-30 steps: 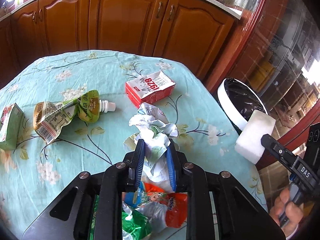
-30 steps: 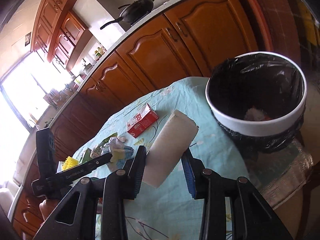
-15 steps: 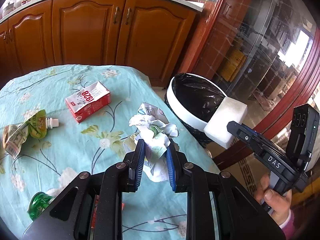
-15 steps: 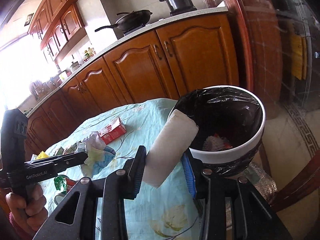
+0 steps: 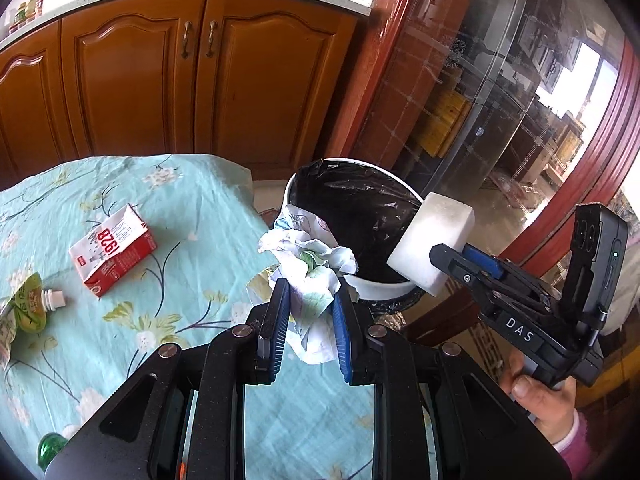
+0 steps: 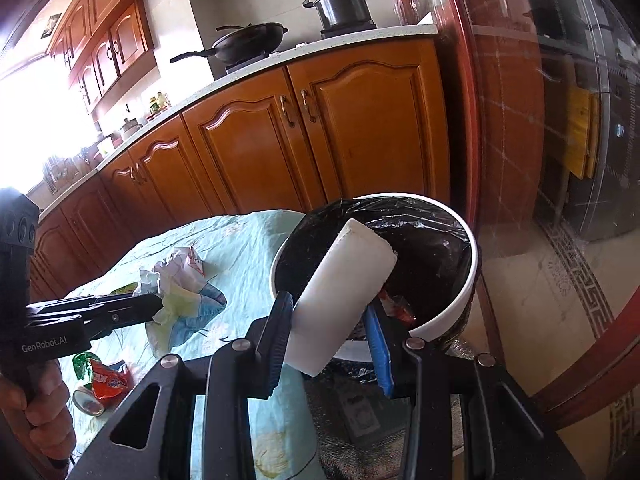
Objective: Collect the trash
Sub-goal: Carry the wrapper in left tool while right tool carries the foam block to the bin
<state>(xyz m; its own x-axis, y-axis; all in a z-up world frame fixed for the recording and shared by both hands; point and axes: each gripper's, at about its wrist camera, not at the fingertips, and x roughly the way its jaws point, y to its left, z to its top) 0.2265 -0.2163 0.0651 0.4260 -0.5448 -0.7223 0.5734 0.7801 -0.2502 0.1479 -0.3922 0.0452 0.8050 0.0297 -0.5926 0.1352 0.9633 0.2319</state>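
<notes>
My left gripper (image 5: 308,294) is shut on a crumpled wad of white paper (image 5: 310,264) and holds it above the table's right edge, just short of the bin. The white bin with a black liner (image 5: 376,289) stands beside the table. My right gripper (image 6: 330,308) is shut on a white foam block (image 6: 340,292) that hangs over the bin's (image 6: 452,312) near rim. In the left wrist view the foam block (image 5: 434,242) and the right gripper (image 5: 460,258) sit at the bin's right side. The paper wad (image 6: 180,296) and left gripper (image 6: 158,306) show left of the bin in the right wrist view.
A red and white carton (image 5: 112,256) and a green pouch with a white spout (image 5: 28,306) lie on the teal flowered tablecloth (image 5: 192,208). A red wrapper (image 6: 108,380) and green packaging (image 6: 84,360) lie near the table's front. Wooden cabinets (image 5: 200,80) stand behind, glass panels to the right.
Both grippers have swung right toward the bin with their loads. The paper wad went from mid-table to the table's edge. The foam block now hangs over the bin's rim.
</notes>
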